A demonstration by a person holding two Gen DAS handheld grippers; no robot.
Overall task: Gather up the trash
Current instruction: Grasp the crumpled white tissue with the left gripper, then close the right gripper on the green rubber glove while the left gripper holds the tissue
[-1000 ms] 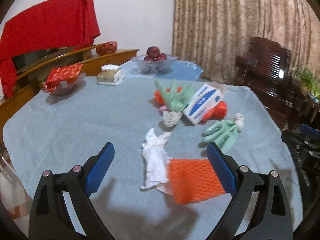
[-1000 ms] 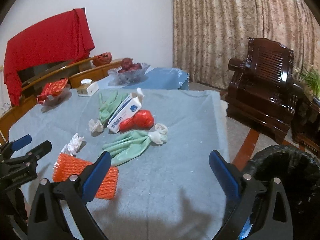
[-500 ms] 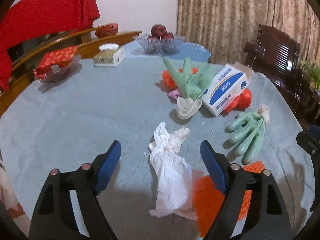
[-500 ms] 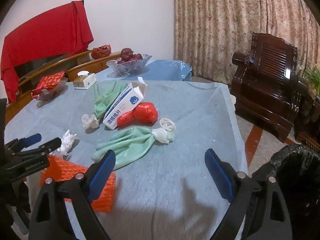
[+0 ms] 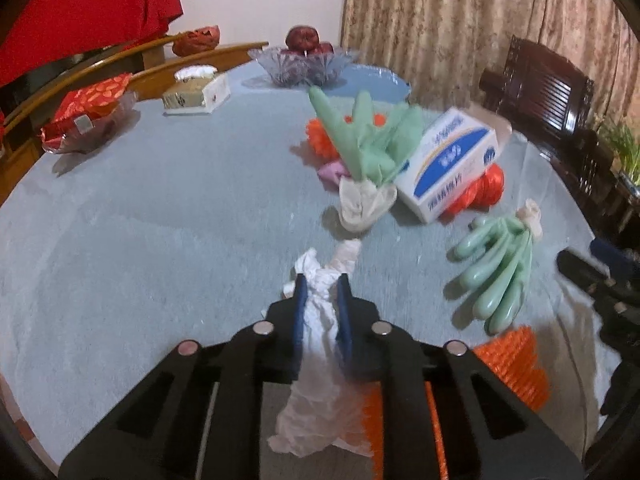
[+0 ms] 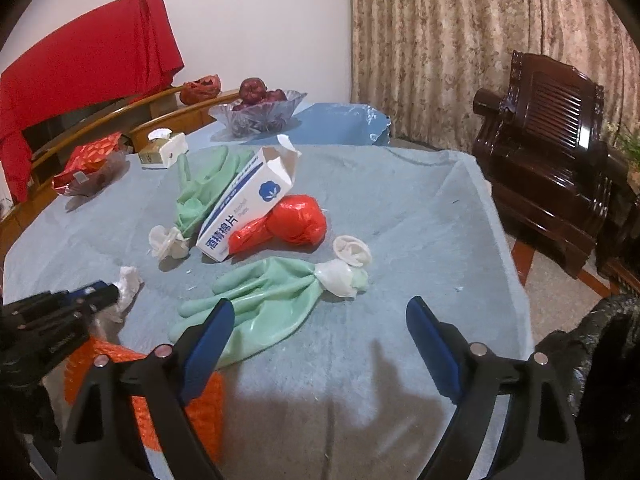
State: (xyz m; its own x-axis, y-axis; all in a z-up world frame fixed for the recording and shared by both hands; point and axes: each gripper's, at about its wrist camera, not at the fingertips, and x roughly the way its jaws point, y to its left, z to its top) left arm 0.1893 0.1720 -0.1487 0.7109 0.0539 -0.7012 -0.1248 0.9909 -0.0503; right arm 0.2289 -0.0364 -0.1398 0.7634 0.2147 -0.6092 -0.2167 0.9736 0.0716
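left gripper (image 5: 322,286) is clamped on the crumpled white tissue (image 5: 320,360), right gripper (image 6: 316,320) spread wide above the green glove (image 6: 260,300)

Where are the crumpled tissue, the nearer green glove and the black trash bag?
crumpled tissue (image 5: 320,280), left wrist view, wad between the fingers
green glove (image 6: 264,300), right wrist view, palm
black trash bag (image 6: 600,344), right wrist view, rim

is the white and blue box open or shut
Open: the box lies tilted on the red bag, its top flaps standing apart.
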